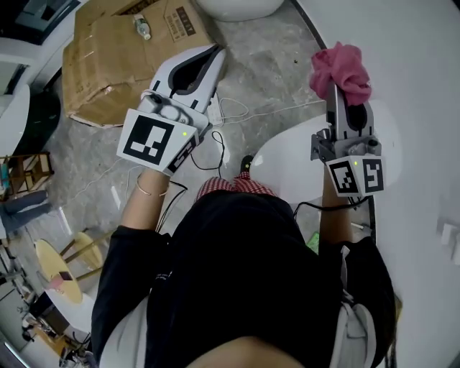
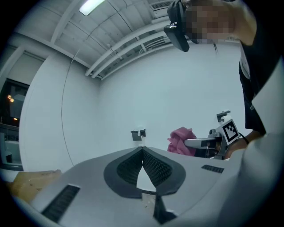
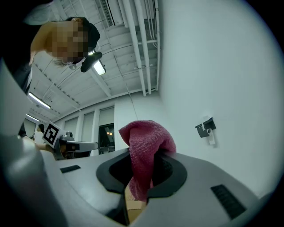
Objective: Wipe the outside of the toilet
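My right gripper [image 1: 338, 92] is shut on a bunched pink cloth [image 1: 340, 68], held up beside a white wall. In the right gripper view the cloth [image 3: 144, 142] sticks up from between the jaws and hangs down over them, hiding my right gripper's [image 3: 143, 157] pads. My left gripper [image 1: 214, 57] is raised at the left with nothing in it; its tips [image 2: 142, 150] meet, so it is shut. A rounded white body [image 1: 284, 154], apparently the toilet, lies below and between the grippers, touching neither. The left gripper view shows the cloth [image 2: 181, 141] off to the right.
A large cardboard box [image 1: 115, 57] sits on the marble floor at the far left. White cables [image 1: 237, 111] trail across the floor. Another white rounded fixture [image 1: 237, 7] is at the top edge. A small bracket [image 3: 206, 127] is fixed to the wall. Wooden stools [image 1: 61, 266] stand lower left.
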`<action>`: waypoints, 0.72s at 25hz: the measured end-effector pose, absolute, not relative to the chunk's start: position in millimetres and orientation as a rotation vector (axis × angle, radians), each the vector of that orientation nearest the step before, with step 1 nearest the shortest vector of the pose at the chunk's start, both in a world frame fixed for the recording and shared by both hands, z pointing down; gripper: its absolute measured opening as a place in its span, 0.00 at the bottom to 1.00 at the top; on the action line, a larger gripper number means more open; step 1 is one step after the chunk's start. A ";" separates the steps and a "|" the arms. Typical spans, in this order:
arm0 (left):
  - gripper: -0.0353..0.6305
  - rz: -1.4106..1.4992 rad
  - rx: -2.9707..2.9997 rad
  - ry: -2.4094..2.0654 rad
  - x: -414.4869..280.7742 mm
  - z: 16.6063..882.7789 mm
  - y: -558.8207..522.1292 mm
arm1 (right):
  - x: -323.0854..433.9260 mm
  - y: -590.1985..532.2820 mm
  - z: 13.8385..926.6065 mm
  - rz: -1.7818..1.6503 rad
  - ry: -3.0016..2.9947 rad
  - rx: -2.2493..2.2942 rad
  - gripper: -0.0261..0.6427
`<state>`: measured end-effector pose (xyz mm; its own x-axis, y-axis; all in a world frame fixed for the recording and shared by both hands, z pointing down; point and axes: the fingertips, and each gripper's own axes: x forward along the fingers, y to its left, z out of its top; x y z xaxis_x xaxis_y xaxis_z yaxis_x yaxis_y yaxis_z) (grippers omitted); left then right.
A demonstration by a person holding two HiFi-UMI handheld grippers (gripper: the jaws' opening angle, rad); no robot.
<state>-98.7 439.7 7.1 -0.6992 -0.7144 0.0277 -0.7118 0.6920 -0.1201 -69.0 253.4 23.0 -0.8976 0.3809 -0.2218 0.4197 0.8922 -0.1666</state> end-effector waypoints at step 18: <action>0.06 -0.078 -1.617 2.652 -150.2 25.1 366.3 | -77.0 211.7 50.1 -0.280 2.918 0.250 0.15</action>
